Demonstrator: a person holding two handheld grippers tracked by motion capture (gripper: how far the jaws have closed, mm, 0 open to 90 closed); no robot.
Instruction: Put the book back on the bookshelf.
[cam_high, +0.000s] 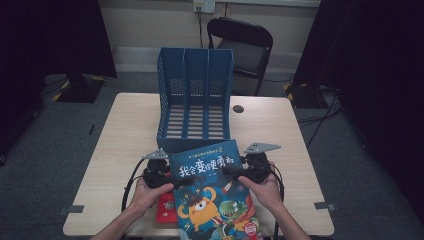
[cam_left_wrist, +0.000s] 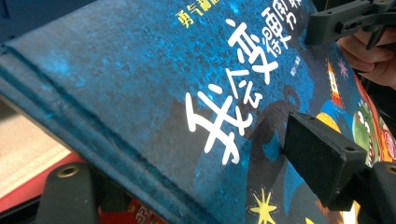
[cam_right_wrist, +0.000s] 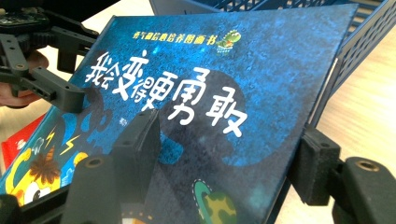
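Blue book (cam_high: 212, 185) gripped at its left edge by left gripper (cam_high: 172, 176), at its right edge by right gripper (cam_high: 231, 171), each clamped across the cover. Blue file rack (cam_high: 196, 100) just beyond both grippers, three slots bare. Red book (cam_high: 166, 209) flat on bench (cam_high: 125, 130) under left gripper.

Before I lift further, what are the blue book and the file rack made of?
Blue book: looks like a hardcover with a matte, finely textured printed cover over stiff board; thick edge and hinge groove show. File rack: likely moulded plastic, uniform blue with perforated walls and slotted floor.
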